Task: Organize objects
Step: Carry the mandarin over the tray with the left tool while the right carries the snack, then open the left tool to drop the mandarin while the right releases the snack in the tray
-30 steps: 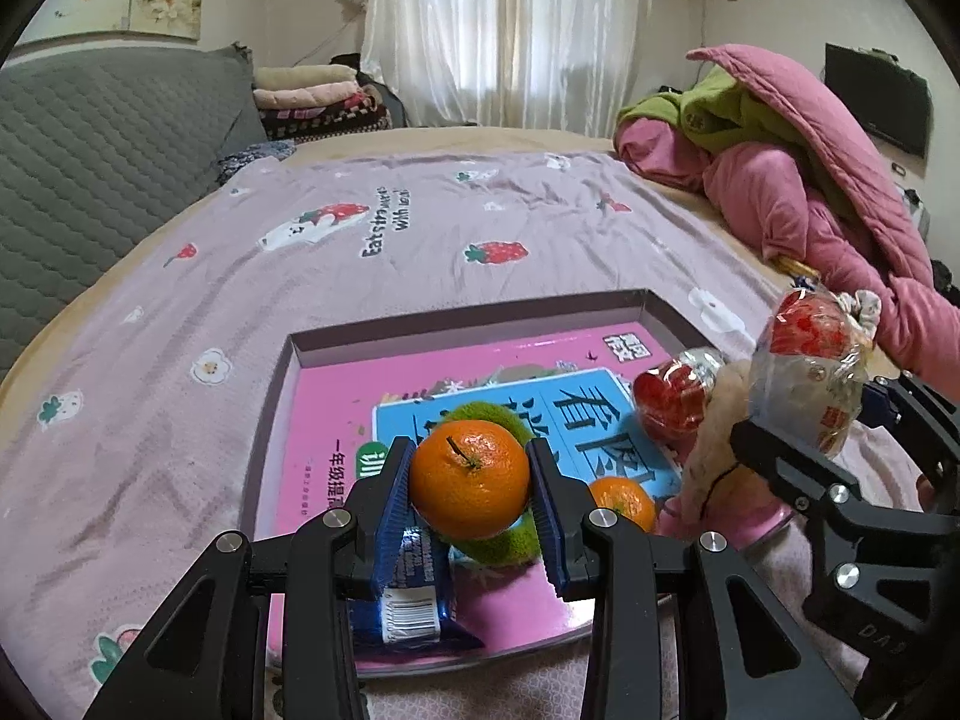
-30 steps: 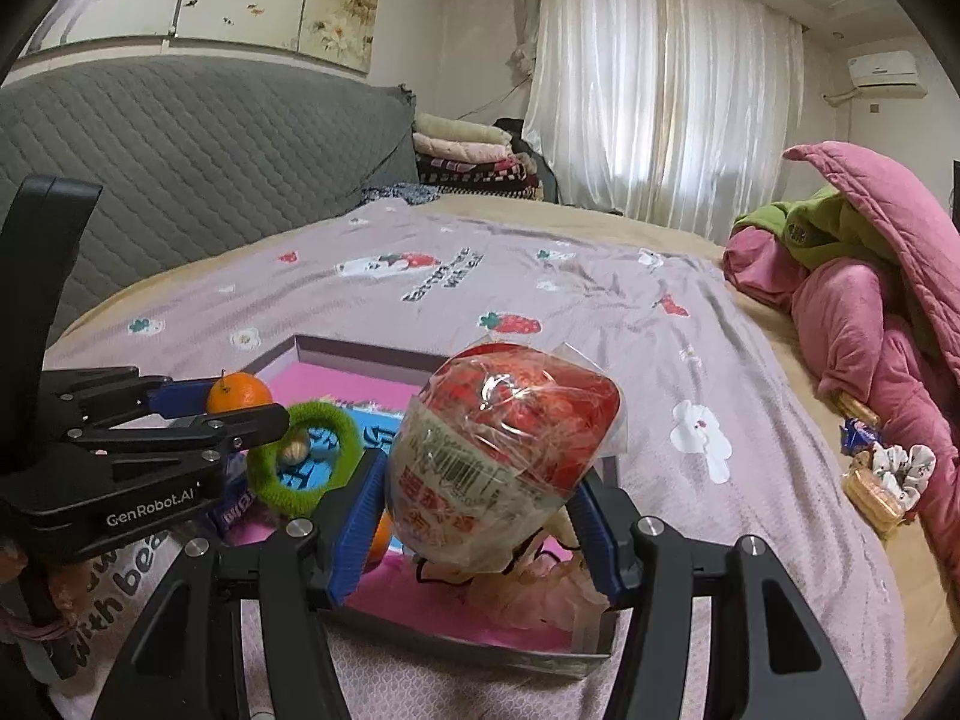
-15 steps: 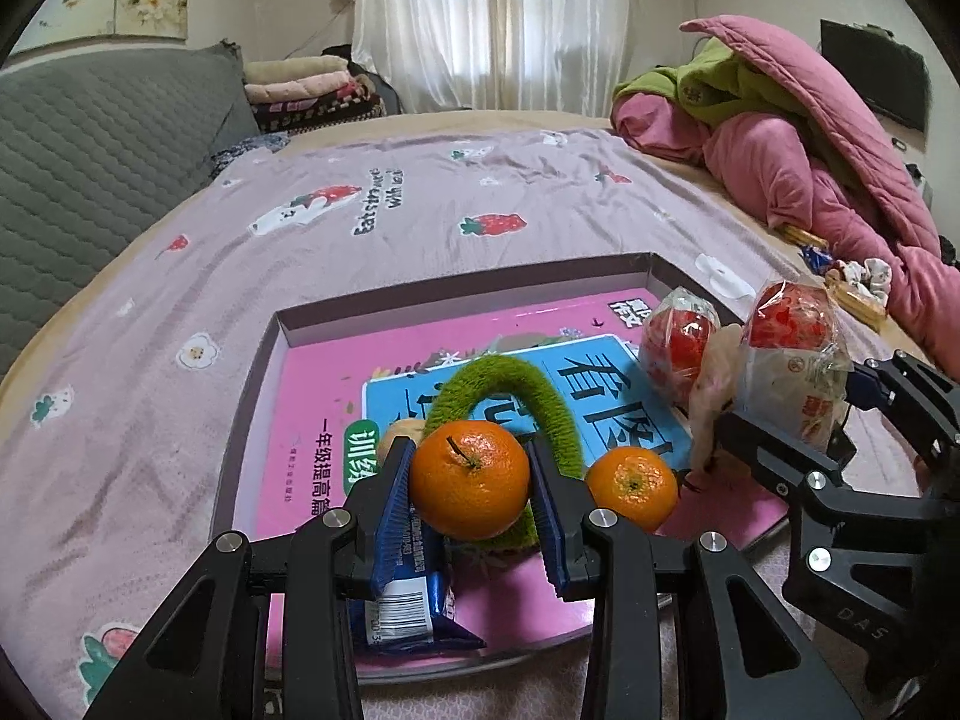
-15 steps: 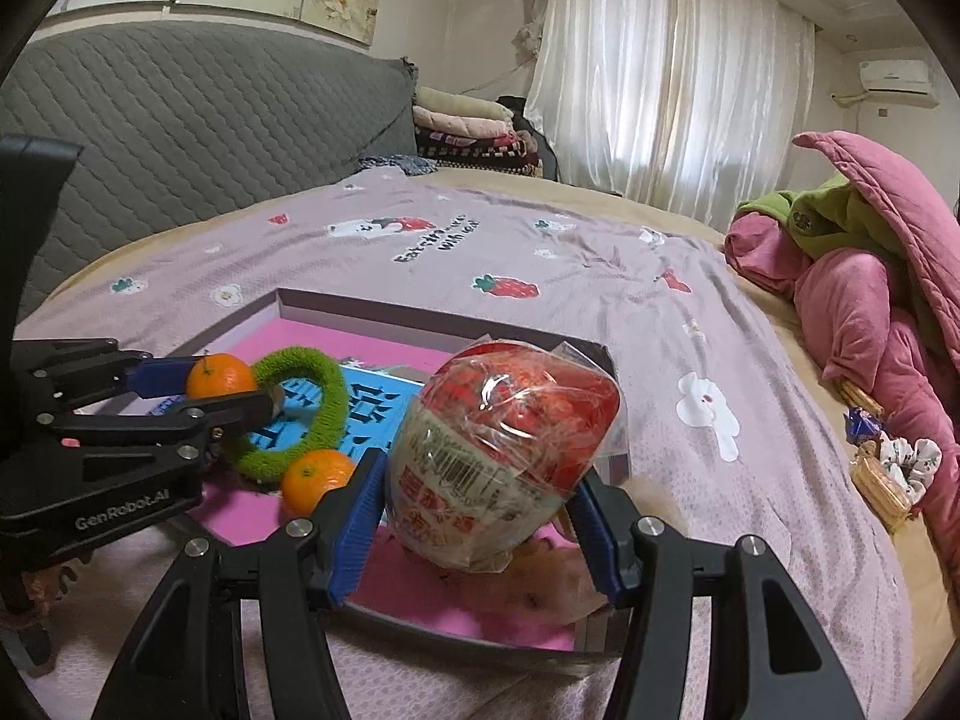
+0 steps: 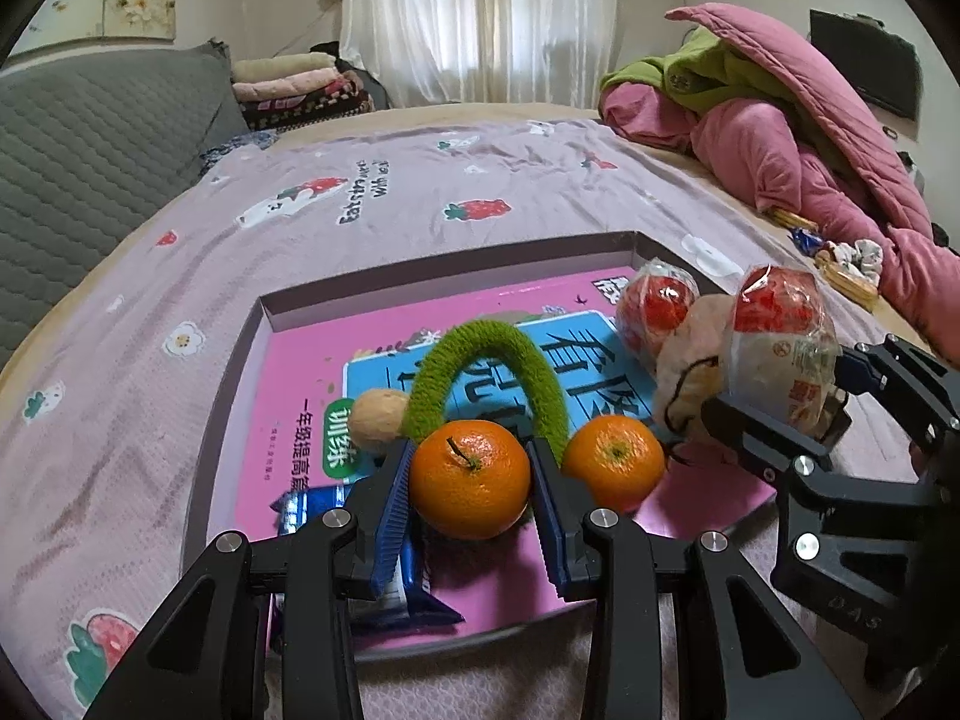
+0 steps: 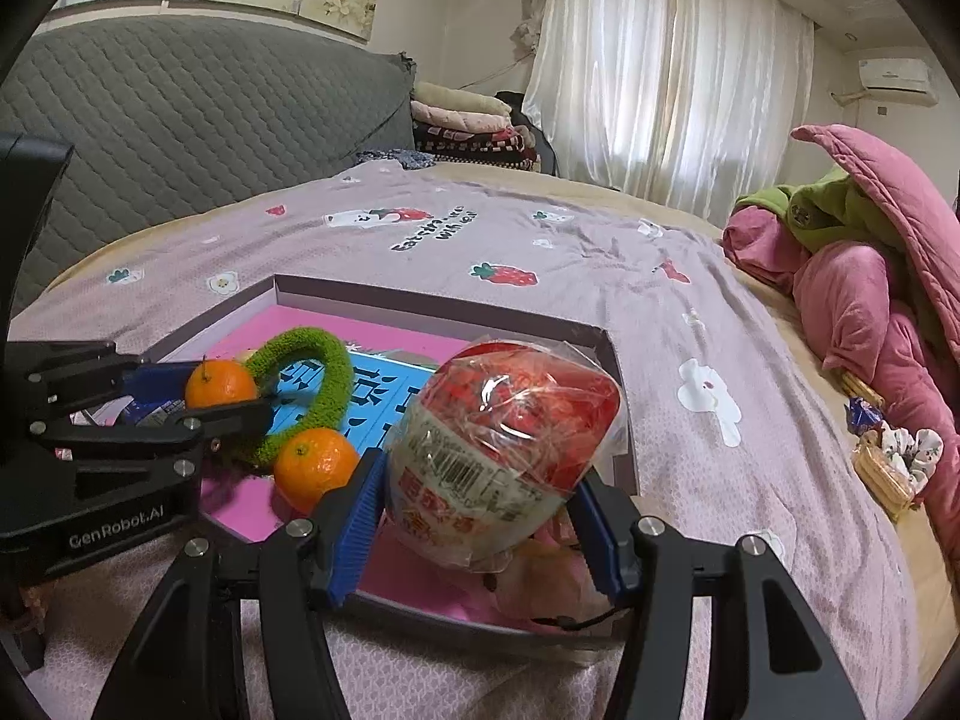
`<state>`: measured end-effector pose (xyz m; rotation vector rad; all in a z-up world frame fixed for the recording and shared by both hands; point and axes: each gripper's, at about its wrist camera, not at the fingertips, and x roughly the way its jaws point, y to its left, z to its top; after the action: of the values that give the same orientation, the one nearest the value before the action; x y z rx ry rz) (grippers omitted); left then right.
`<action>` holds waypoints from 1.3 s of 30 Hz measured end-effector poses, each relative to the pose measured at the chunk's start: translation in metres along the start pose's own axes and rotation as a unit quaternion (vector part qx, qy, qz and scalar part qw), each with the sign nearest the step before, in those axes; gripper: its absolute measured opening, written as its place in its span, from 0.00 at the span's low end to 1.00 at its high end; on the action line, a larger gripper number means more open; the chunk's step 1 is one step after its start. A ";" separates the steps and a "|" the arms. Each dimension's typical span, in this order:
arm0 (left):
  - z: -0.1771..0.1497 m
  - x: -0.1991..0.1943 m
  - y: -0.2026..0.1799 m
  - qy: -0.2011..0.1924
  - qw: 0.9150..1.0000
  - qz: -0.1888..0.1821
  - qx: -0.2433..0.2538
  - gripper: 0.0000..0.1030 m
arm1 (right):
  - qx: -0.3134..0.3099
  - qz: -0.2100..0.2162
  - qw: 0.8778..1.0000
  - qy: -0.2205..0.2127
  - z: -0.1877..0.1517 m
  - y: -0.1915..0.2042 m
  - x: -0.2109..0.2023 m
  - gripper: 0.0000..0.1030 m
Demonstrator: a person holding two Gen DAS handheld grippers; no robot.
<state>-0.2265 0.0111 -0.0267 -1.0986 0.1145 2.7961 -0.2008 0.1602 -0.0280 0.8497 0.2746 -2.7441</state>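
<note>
More of the tray (image 5: 264,324) is showing; left gripper (image 5: 471,483) is clenching an orange (image 5: 471,489); right gripper (image 6: 486,501) is grasping a wrapped snack (image 6: 510,444).

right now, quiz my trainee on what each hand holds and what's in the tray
1. True or false: the left gripper holds an orange.
2. What is clamped in the right gripper?
A. a walnut
B. a plastic-wrapped red snack pack
C. a green ring
3. What fruit lies loose in the tray, right of the held orange?

Key
1. True; the jaws press on both its sides.
2. B
3. A second orange, beside the green fuzzy ring on the pink book.
</note>
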 end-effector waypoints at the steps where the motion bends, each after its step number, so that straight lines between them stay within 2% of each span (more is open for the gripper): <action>1: -0.001 0.000 0.000 0.001 1.000 -0.002 0.000 0.38 | 0.001 0.000 1.000 0.000 -0.001 0.000 -0.001 0.57; 7: -0.006 -0.002 0.001 0.002 1.000 -0.006 -0.004 0.38 | -0.001 -0.004 1.000 -0.002 -0.002 0.001 -0.003 0.57; 13: -0.007 -0.006 0.002 0.001 1.000 -0.010 -0.007 0.49 | -0.002 -0.004 1.000 -0.001 -0.003 0.002 0.000 0.59; 25: -0.006 -0.012 0.005 0.001 1.000 -0.009 -0.010 0.49 | -0.009 -0.009 1.000 -0.003 -0.003 0.004 -0.003 0.69; 39: -0.005 -0.021 0.007 -0.006 1.000 -0.007 -0.014 0.49 | -0.016 -0.012 1.000 -0.009 -0.004 0.005 -0.010 0.71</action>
<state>-0.2091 0.0018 -0.0160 -1.0857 0.0677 2.7998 -0.1891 0.1581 -0.0257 0.8192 0.3254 -2.7599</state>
